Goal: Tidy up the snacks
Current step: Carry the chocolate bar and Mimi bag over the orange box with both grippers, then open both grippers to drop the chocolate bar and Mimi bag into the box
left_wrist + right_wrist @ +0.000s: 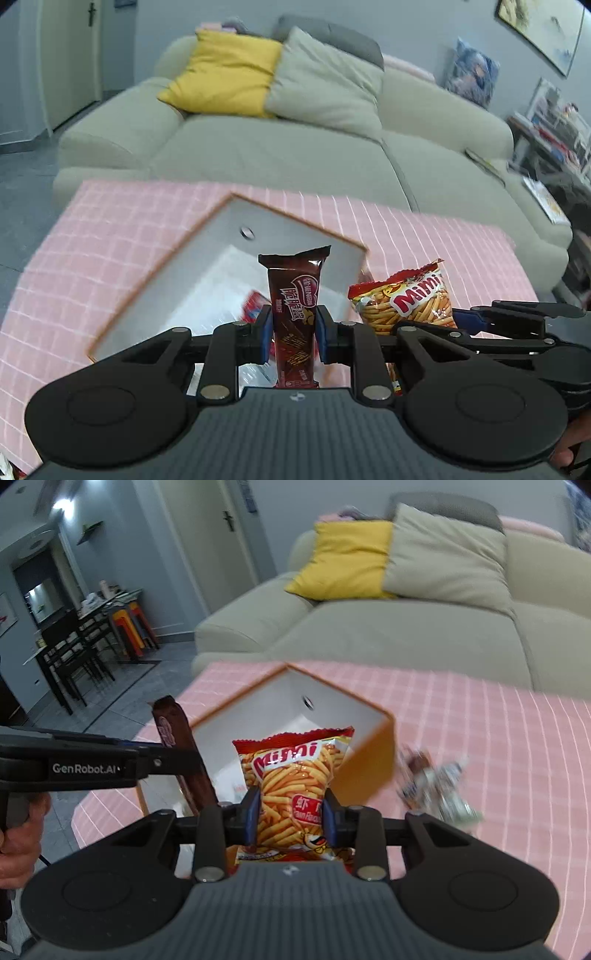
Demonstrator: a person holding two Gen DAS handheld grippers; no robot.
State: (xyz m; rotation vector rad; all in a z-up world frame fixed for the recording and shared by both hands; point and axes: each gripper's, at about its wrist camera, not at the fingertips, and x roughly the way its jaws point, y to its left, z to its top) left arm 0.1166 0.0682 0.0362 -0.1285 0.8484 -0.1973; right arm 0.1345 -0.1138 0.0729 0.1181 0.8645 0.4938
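My left gripper (291, 332) is shut on a brown chocolate wafer bar (293, 314), held upright above the near edge of an open white box with an orange rim (207, 221). My right gripper (290, 814) is shut on a red and yellow Mimi snack bag (295, 775), held above the same box (369, 771). The bag also shows in the left wrist view (410, 295), and the wafer bar in the right wrist view (184, 753). A red packet (255, 306) lies inside the box.
The box stands on a pink checked tablecloth (92, 251). Several loose wrapped snacks (432, 786) lie on the cloth right of the box. A beige sofa (295, 155) with a yellow cushion (221, 70) stands behind the table. A dining table with chairs (74, 638) is at the far left.
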